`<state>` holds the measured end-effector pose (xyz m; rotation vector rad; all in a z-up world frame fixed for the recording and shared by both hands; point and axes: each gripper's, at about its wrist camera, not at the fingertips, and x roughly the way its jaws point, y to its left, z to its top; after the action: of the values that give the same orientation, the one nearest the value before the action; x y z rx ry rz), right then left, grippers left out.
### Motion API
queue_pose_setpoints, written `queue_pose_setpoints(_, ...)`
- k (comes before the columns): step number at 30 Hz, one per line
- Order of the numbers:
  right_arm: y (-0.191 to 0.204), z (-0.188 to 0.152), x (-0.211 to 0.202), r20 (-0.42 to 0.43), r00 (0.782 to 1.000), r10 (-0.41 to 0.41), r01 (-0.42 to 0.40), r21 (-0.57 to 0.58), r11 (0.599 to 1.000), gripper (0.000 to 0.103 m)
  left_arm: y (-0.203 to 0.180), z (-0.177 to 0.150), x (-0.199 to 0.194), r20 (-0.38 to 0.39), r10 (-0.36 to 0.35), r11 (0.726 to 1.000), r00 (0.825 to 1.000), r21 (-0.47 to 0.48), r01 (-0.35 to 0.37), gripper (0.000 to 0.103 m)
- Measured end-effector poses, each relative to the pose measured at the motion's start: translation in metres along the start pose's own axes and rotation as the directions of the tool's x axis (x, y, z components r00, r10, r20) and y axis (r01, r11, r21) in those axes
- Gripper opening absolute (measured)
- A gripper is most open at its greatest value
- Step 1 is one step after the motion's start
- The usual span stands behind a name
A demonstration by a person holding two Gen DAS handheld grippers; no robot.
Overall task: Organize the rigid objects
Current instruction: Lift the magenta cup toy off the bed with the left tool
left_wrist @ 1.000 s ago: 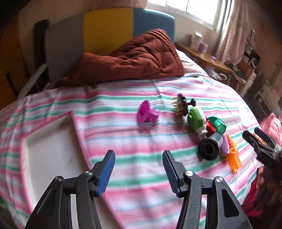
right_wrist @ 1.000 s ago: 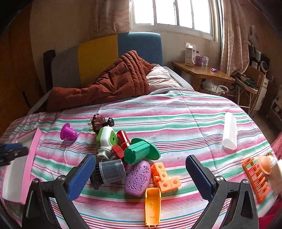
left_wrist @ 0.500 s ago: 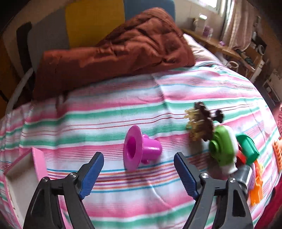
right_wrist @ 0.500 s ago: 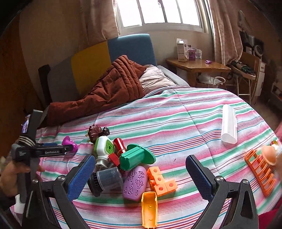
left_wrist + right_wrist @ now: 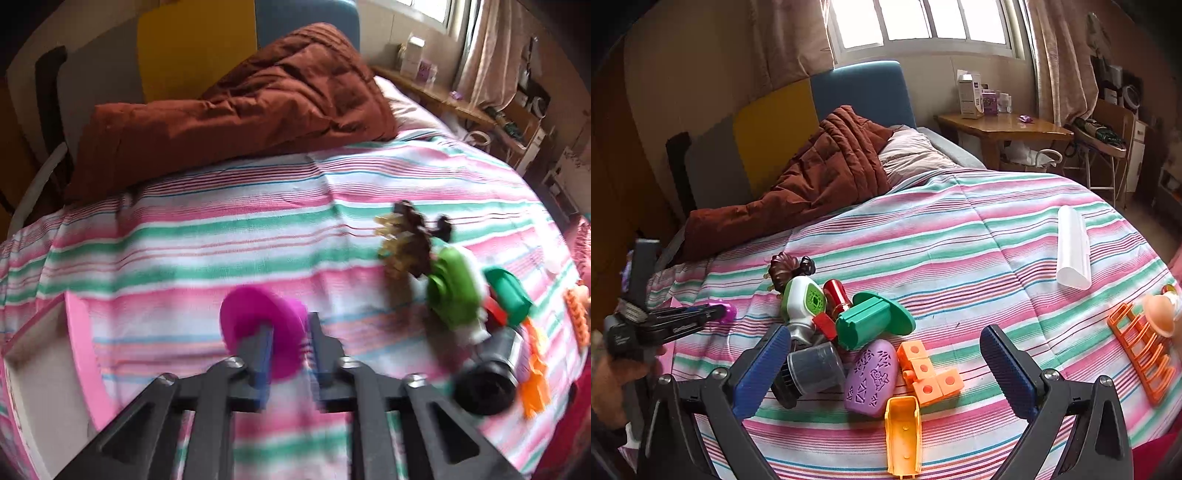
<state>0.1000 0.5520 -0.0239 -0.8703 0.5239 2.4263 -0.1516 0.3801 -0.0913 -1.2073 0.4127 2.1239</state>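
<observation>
Landmark: the pink tray (image 5: pixel 83 343) at the left of the striped bedspread (image 5: pixel 258 236).

Just right of that tray, left gripper (image 5: pixel 290 345) pinched onto the flange of the magenta funnel-shaped piece (image 5: pixel 258 325), blue pads (image 5: pixel 263 354) narrowed on either side of the disc. Blurred, so unclear whether fully seated. Probably light, hollow, hard plastic; smooth and liable to pivot if nipped only at the thin rim. Better held across the stubby neck, or deep on the flange as seems the case here.

Further right of the tray, a heap: brown hair claw (image 5: pixel 785 269), green-and-white piece (image 5: pixel 803 301), green stamp-like piece (image 5: pixel 873 321), grey cup (image 5: pixel 814 367), purple oval (image 5: pixel 871 373), orange blocks (image 5: pixel 929 371). All likely stiff and light; the claw's teeth likely to snag.

Above that heap, right gripper (image 5: pixel 882 363) spread wide, holding nothing.

Farthest from the tray, a white tube (image 5: pixel 1073 247) and an orange rack (image 5: pixel 1143 350).
</observation>
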Motion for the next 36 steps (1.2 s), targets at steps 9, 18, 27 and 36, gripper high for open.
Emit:
queue_pose_setpoints(9, 0.007, -0.010, 0.006, -0.030, 1.000, 0.002, -0.002, 0.000, 1.000, 0.103, 0.007, -0.031, -0.049, 0.056, -0.087, 0.996, 0.995, -0.009, 0.088, 0.014)
queue_pose_setpoints(18, 0.005, -0.008, 0.006, -0.027, 1.000, -0.008, 0.008, -0.007, 1.000, 0.103, 0.013, -0.011, -0.028, -0.020, -0.088, 0.995, 0.996, 0.043, 0.088, 0.080)
queue_pose_setpoints(27, 0.003, -0.002, 0.003, -0.023, 1.000, -0.002, 0.002, -0.006, 1.000, 0.103, 0.009, 0.022, 0.015, -0.086, -0.059, 0.961, 0.995, 0.264, 0.079, 0.087)
queue_pose_setpoints(36, -0.001, -0.003, 0.009, -0.045, 0.999, -0.013, 0.013, 0.010, 1.000, 0.103, 0.004, 0.004, 0.025, -0.172, -0.139, 0.936, 0.975, 0.298, 0.186, 0.045)
